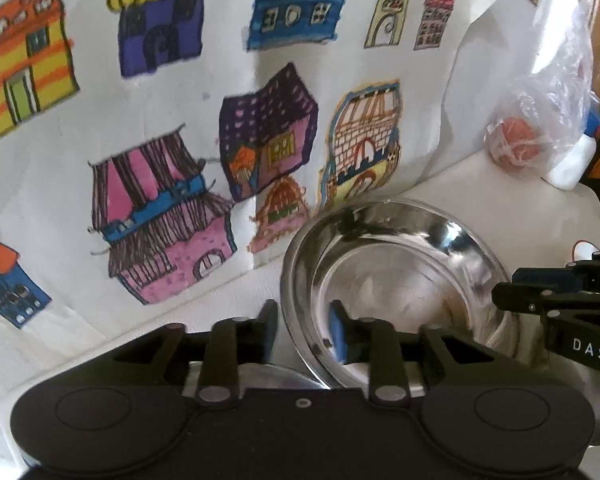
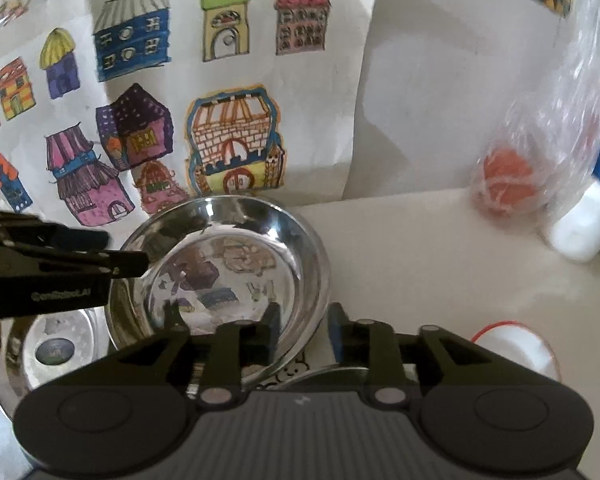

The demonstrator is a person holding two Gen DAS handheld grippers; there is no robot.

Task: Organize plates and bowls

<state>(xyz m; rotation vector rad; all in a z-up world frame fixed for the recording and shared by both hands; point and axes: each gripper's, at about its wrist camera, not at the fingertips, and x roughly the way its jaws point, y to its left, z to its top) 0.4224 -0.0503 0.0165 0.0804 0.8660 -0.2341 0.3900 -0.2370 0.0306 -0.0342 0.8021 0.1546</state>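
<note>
A shiny steel bowl [image 1: 400, 280] [image 2: 228, 264] stands on the white counter close to the wall, on top of other steel dishes [image 2: 52, 348]. My left gripper [image 1: 302, 320] straddles the bowl's left rim, one finger outside and one inside, with a gap on each side of the rim. My right gripper [image 2: 304, 320] straddles the right rim the same way, pads apart from the metal. Each gripper shows in the other's view: the right gripper [image 1: 508, 288] at the bowl's right edge, the left gripper [image 2: 126, 250] at its left edge.
A paper sheet of coloured house drawings [image 1: 180, 120] hangs on the wall just behind the bowl. A clear plastic bag with an orange thing inside [image 2: 508, 184] and a white bottle [image 2: 580, 232] sit at the right. A white cup with a red rim [image 2: 516, 348] stands near my right gripper.
</note>
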